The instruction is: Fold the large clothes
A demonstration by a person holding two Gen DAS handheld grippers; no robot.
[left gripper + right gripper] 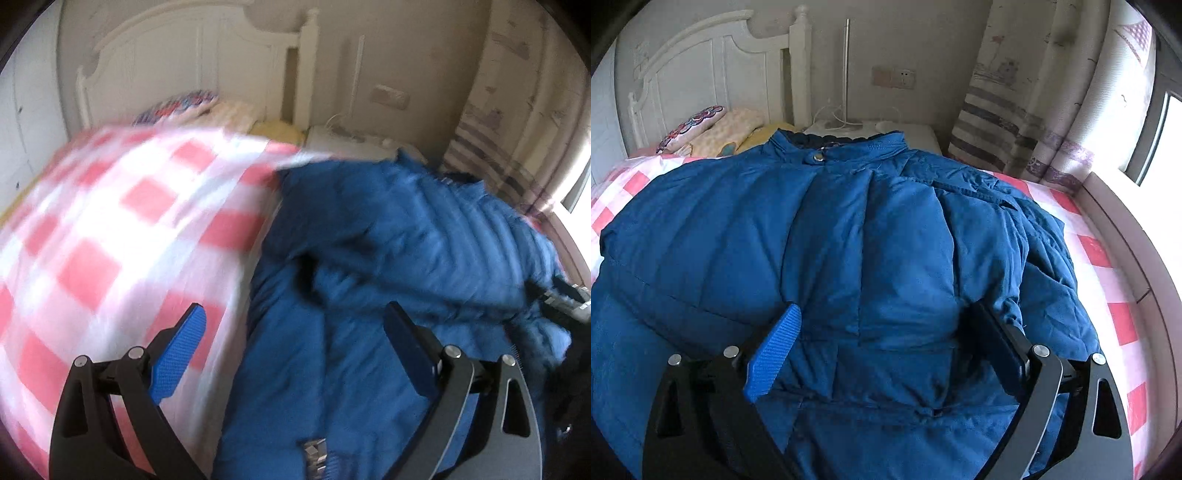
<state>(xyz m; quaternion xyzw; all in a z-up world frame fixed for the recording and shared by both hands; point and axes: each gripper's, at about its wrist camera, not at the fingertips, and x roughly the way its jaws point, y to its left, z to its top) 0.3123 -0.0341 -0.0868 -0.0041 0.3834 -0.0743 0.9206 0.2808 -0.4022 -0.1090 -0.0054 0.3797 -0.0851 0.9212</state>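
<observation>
Jaws of the right gripper [882, 328] stand wide apart over the blue padded jacket [831, 258], holding nothing. The left gripper [293, 325] also gapes empty. The jacket lies spread on the bed's pink-checked sheet [1108, 288]. No readable labels.

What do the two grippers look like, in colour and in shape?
The left gripper and the right gripper look alike: black curved arms with triangular cut-outs and round silver pins. The jaws are flat, with ribbed blue pads. No cables, markings or sleeves show.
</observation>
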